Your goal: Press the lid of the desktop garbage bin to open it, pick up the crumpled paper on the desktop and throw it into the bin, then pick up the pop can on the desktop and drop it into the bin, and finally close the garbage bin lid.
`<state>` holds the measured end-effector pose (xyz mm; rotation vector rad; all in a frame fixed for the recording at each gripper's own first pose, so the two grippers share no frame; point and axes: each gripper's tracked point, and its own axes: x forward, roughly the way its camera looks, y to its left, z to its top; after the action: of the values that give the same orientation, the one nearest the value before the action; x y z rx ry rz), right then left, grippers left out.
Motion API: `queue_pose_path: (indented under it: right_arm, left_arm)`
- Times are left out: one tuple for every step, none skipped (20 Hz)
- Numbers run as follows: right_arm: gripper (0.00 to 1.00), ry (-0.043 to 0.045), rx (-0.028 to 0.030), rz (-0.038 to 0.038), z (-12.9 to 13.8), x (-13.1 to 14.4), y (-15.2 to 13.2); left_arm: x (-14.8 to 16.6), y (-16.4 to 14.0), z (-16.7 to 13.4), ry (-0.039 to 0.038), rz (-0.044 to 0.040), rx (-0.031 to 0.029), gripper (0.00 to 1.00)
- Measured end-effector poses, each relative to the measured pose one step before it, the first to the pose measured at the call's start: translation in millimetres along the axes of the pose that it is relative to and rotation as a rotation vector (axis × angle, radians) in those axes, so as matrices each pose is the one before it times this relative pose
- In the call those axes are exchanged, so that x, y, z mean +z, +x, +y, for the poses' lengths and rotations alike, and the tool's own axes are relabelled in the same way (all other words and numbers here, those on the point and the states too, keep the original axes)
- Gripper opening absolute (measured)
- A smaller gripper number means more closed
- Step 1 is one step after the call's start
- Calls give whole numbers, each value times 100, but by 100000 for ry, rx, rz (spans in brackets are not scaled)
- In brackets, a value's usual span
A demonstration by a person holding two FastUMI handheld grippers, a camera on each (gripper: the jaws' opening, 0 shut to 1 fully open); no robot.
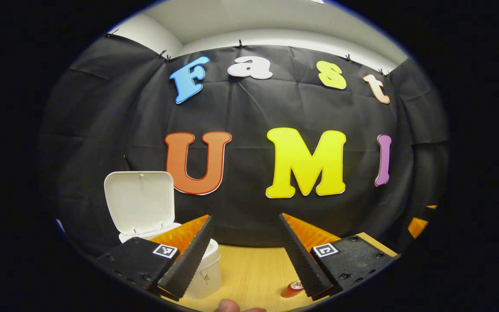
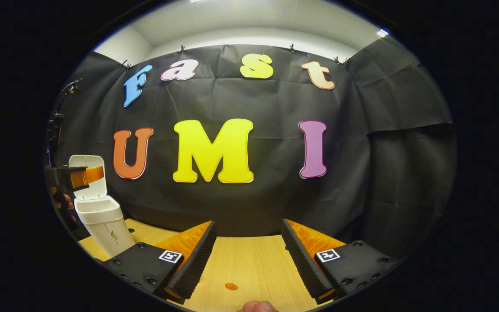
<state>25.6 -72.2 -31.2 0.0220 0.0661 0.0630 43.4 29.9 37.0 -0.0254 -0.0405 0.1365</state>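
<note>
The garbage bin (image 1: 202, 268) is seen at the near left of the table (image 1: 258, 268), its lid (image 1: 140, 201) raised upright, so the opening step is judged complete. The pop can (image 1: 292, 289) is seen at the near edge of the table, beside the right finger of the left hand-held gripper (image 1: 246, 251); the crumpled paper cannot be located. For the pick-up, the object is best centred between the spread fingers before closure. Both the left and the right hand-held gripper (image 2: 248, 255) are held level above the table, pointed at the far wall, fingers spread wide and empty. A small orange fragment (image 2: 231, 286) is seen on the table.
</note>
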Motion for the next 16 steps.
queue_pose_path:
  right_arm:
    - [96, -188, 1003, 1659, -246, -810, -37]
    - [96, -238, 1000, 1969, -183, -942, -64]
    - [96, -257, 735, 1846, -206, -1001, -156]
    - [96, -459, 609, 1885, -142, -887, -92]
    - [96, -301, 623, 1885, -120, -1075, 33]
    - [95, -83, 1306, 2528, 44, -1196, 82]
    - [96, -111, 1865, 2369, 191, -1275, 89]
    - [96, -471, 1227, 2693, 100, -1334, 266]
    - [96, -387, 1784, 2878, 74, -1370, 306]
    - [96, -533, 2310, 2826, 302, -1356, 295]
    - [96, -866, 1930, 2783, 217, -1288, 463]
    - [96, -661, 2033, 2470, 285, -1122, 457]
    - [96, -553, 1710, 2255, 180, -1114, 579]
    - [96, -346, 1333, 2450, 117, -1012, 658]
    - [96, -410, 1692, 2137, 194, -925, 744]
    - [96, -990, 1219, 1804, 185, -761, 712]
  left_arm:
    - [-92, -364, -352, 157, -12, -1310, 98]
    - [-338, -476, -569, 273, 469, -1344, 91]
    - [-379, -531, -509, 348, 841, -970, 98]
    - [-588, -496, -378, 262, 1148, -521, 98]
    - [-1128, -635, -449, -106, 2636, 39, 98]
    - [-1126, -497, -285, -269, 2359, -296, 98]
    - [-1072, -428, -563, -185, 3066, -1180, 98]
    - [-1505, -668, -30, 61, 2709, -504, 98]
    - [-870, -489, -302, -20, 2298, -281, 99]
    - [-778, -440, -221, -223, 1884, -176, 99]
    - [-722, -431, -174, -442, 1825, -164, 99]
    - [-499, -268, -191, -574, 1621, -441, 98]
    - [-331, -211, -348, -116, 1215, -494, 98]
    - [-485, -290, -207, 427, 1159, -67, 98]
    - [-191, -270, 37, 531, 964, 279, 98]
    - [-292, -353, 118, 322, 768, 317, 98]
